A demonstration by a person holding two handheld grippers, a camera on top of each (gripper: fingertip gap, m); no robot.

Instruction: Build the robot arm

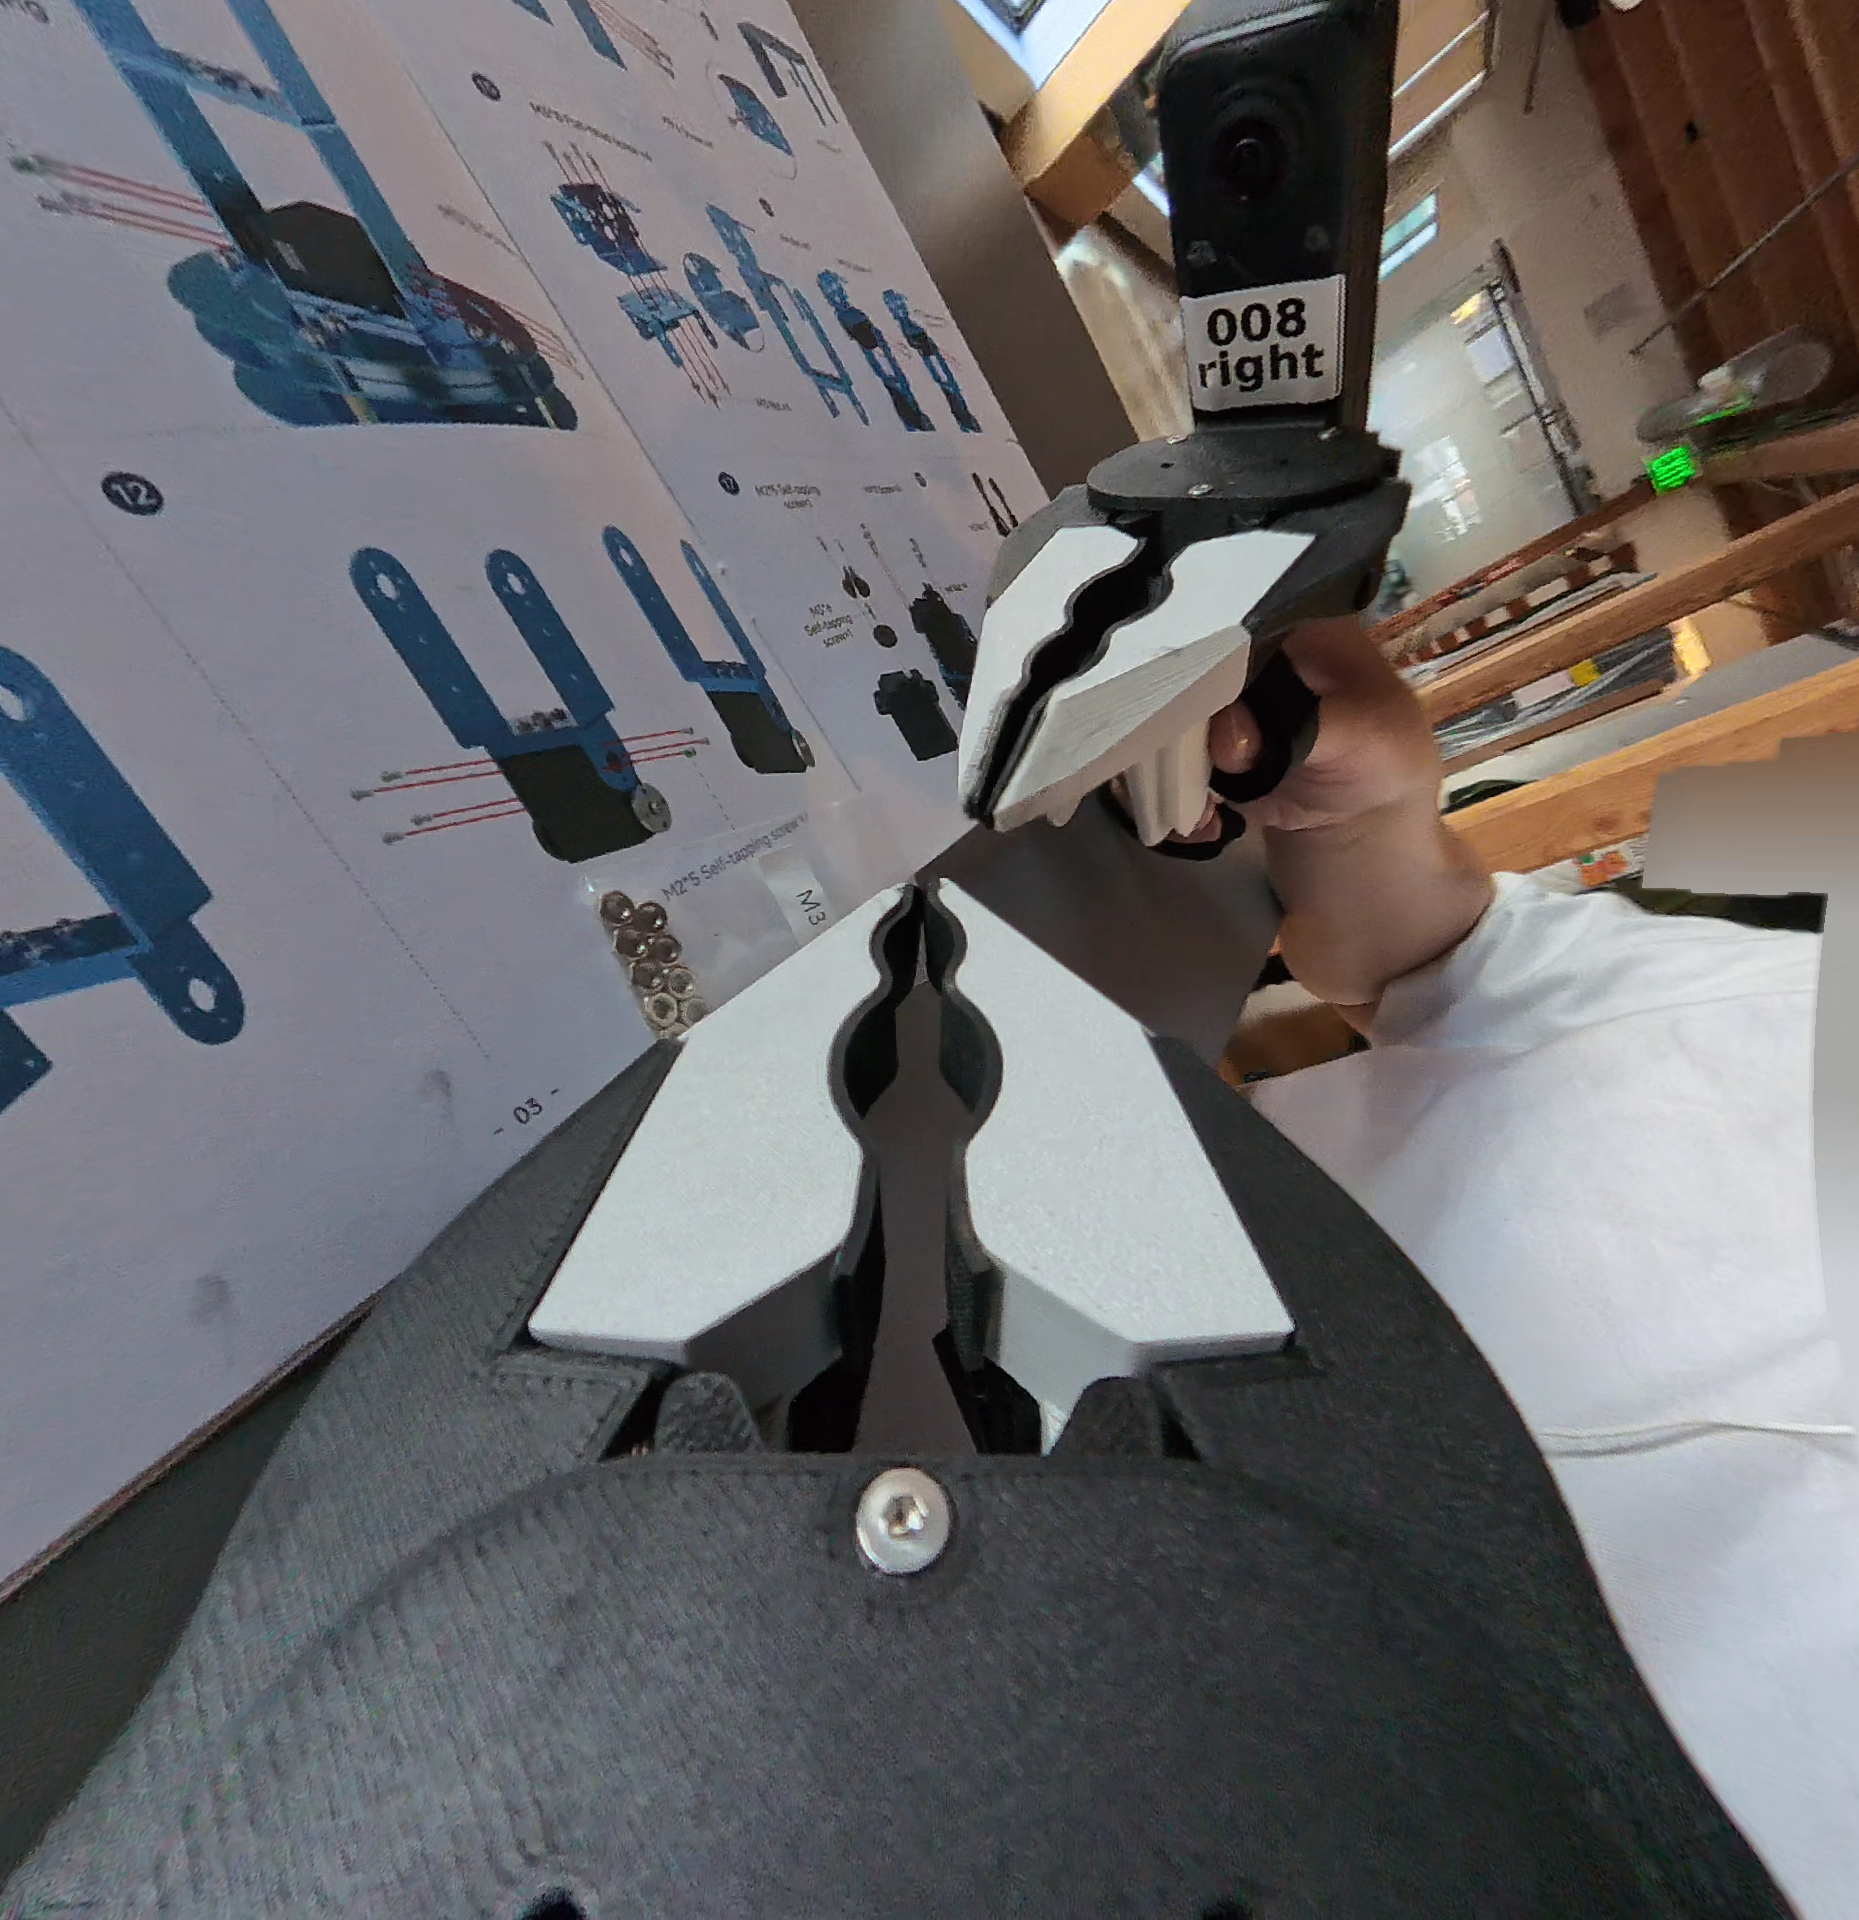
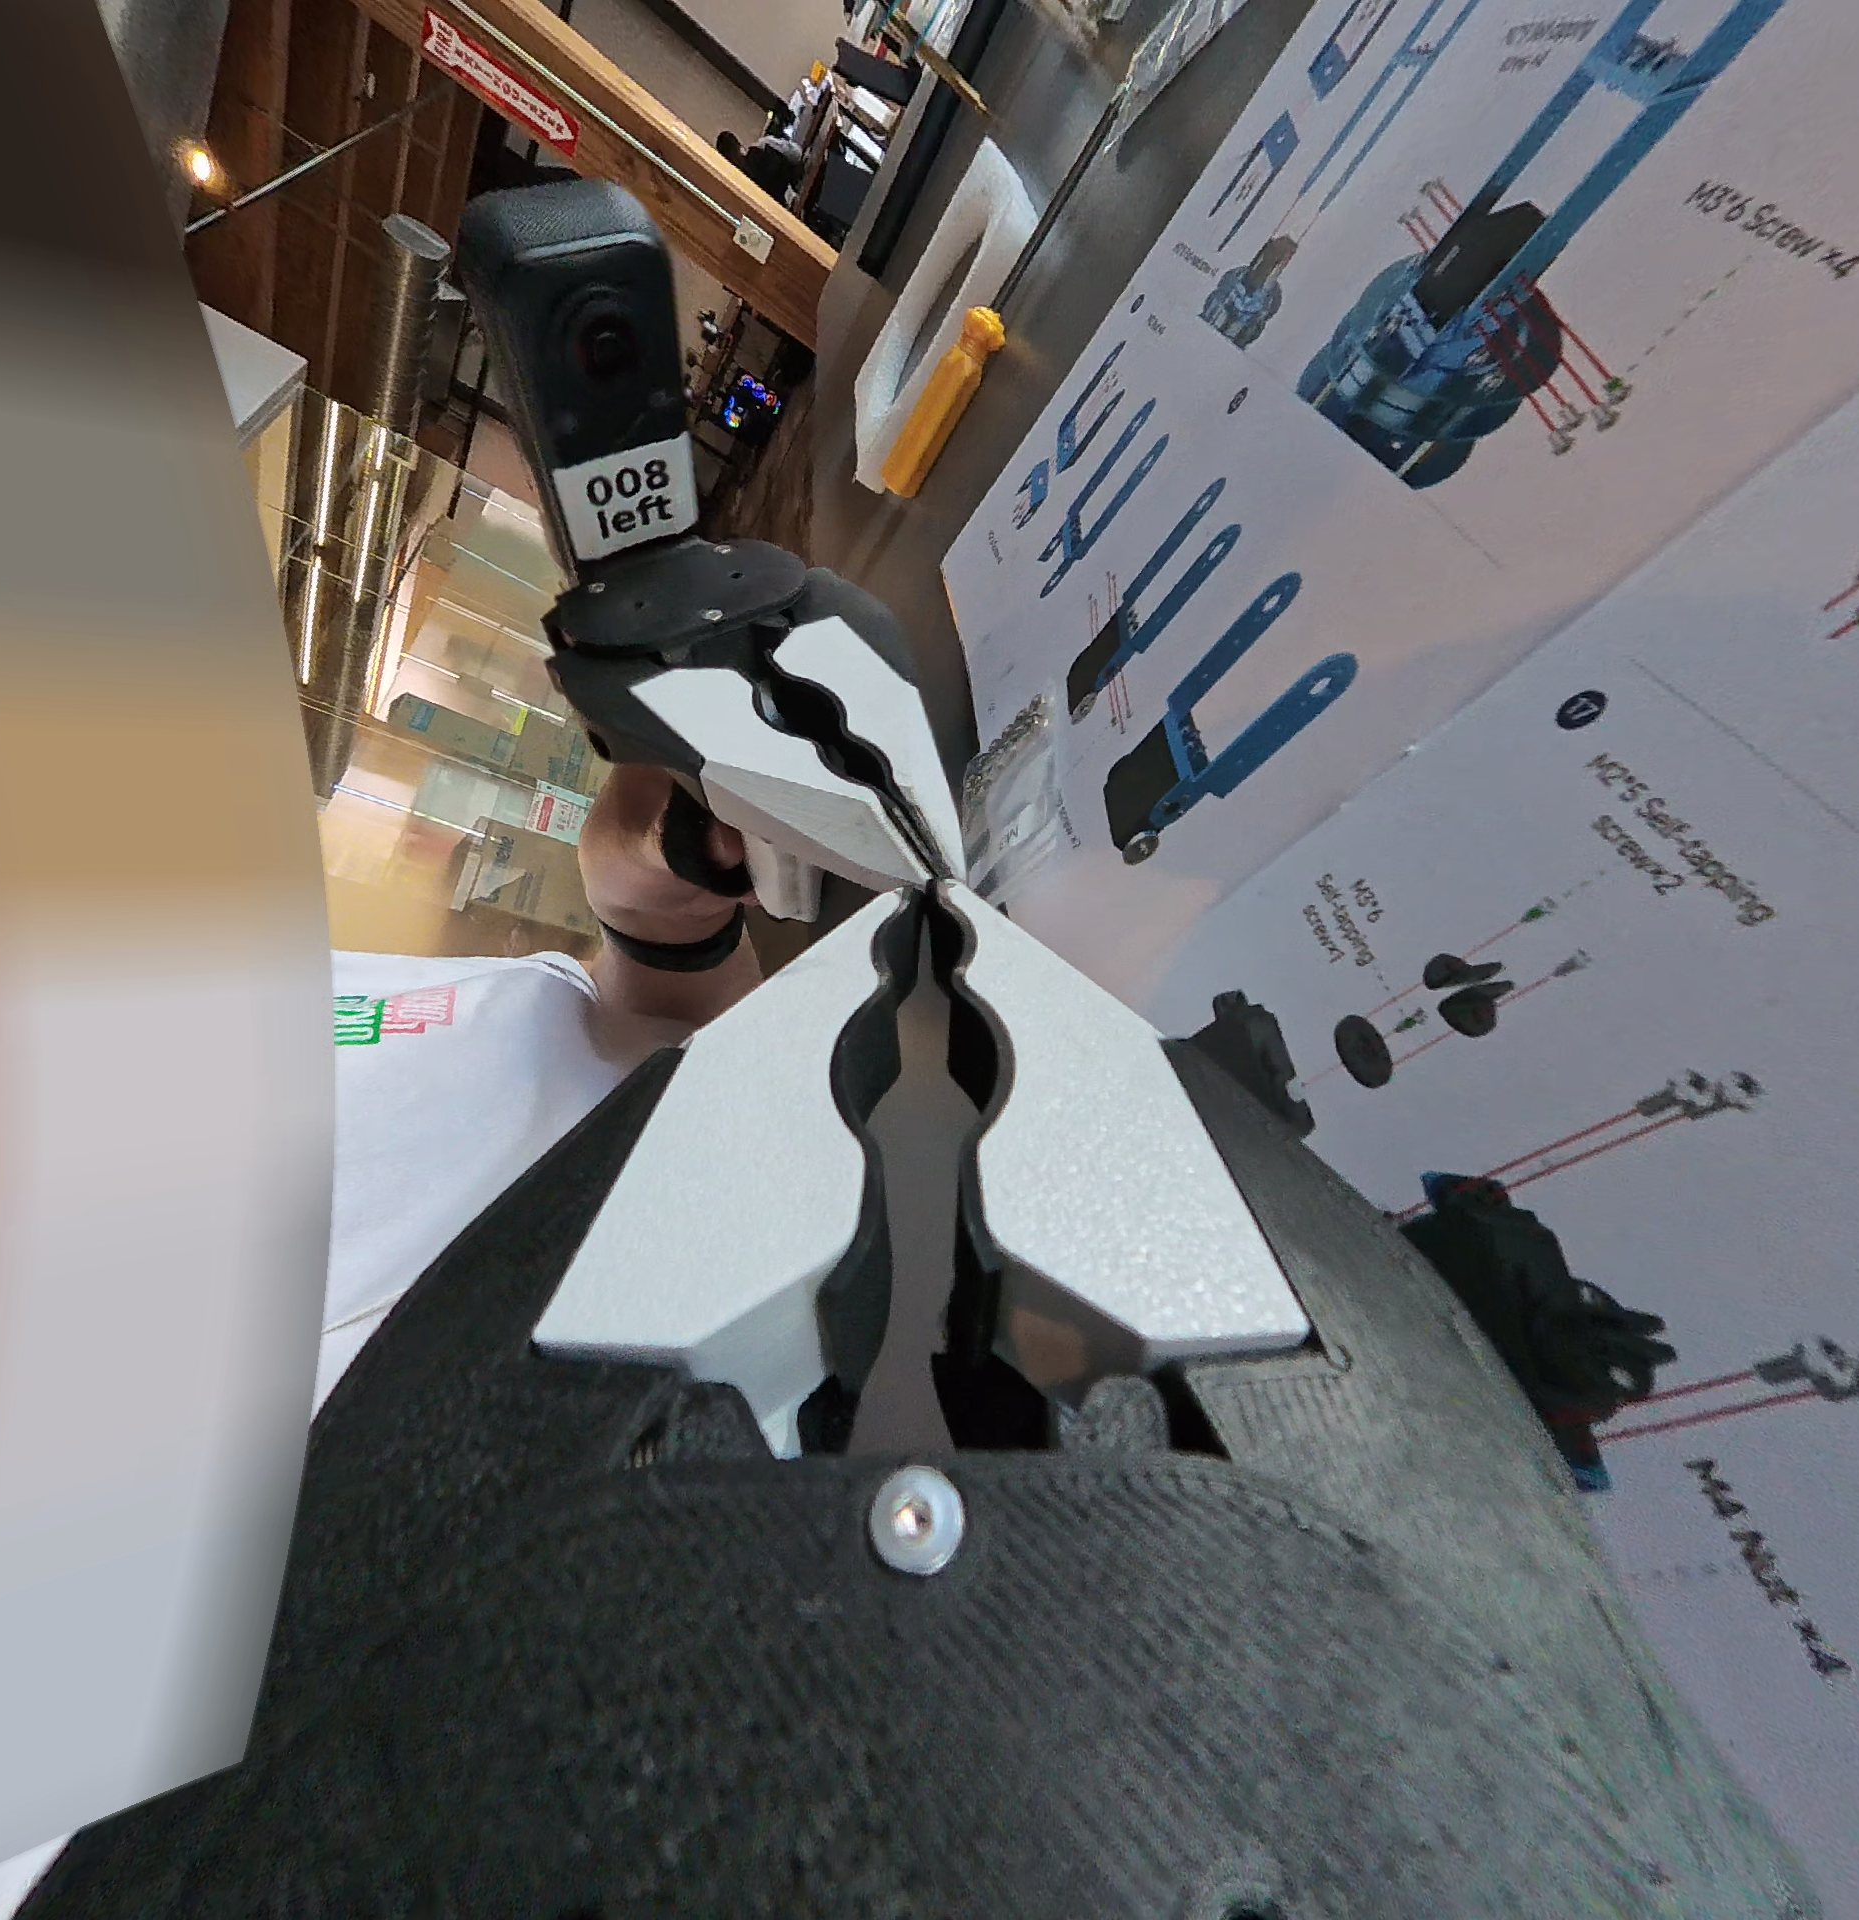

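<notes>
A small clear bag of metal nuts (image 1: 650, 961) lies on a large printed instruction sheet (image 1: 281, 1195). My left gripper (image 1: 920, 896) is shut, its tips at the bag's labelled end. My right gripper (image 1: 982, 819) is shut too, tip to tip with the left one just above it. I cannot tell whether either pinches the plastic. In the right wrist view my right gripper (image 2: 930, 896) meets the left gripper (image 2: 944, 871) beside the bag (image 2: 1008, 790) on the sheet (image 2: 1527, 748).
A yellow screwdriver handle (image 2: 940, 410) and a white foam piece (image 2: 951, 270) lie beyond the sheet. Small black parts (image 2: 1527, 1309) sit on the sheet by my right gripper. A person's hand (image 1: 1351, 810) and white shirt (image 1: 1579, 1299) are close on the right. My left tips are roughly 25 centimeters from the yellow screwdriver handle (image 2: 940, 410).
</notes>
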